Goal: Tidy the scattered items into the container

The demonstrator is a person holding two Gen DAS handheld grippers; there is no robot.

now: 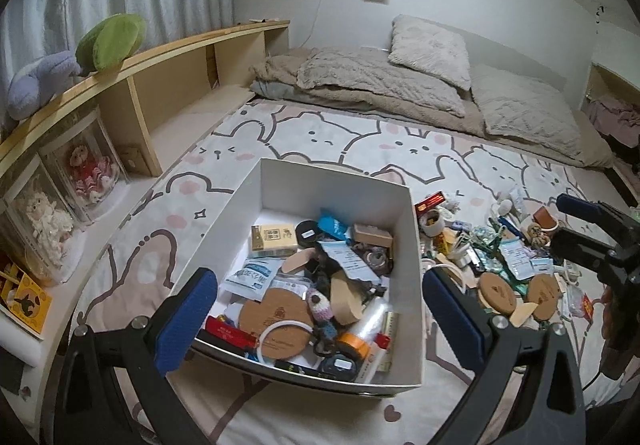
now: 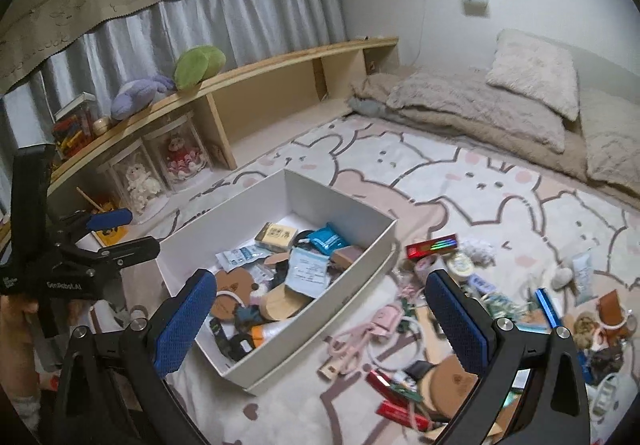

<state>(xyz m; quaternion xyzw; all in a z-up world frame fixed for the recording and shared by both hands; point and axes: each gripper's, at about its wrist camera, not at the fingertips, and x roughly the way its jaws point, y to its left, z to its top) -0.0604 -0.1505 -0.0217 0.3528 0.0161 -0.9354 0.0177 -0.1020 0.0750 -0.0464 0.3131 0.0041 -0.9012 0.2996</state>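
White cardboard forms the open rectangular box (image 1: 402, 277) on the bunny-print bedsheet (image 1: 328, 137), already crowded with a round cork coaster (image 1: 276, 319), a yellow carton (image 1: 274, 241) and a teal packet (image 1: 332, 227). The left gripper (image 1: 320, 317) hangs over the box's near edge, blue pads spread wide with nothing between them. The right gripper (image 2: 320, 319) is likewise agape and empty, hovering between the box and the loose pile. That scattered clutter (image 2: 460, 305) lies on the sheet at three o'clock of the box, including a red foil box (image 2: 432, 245).
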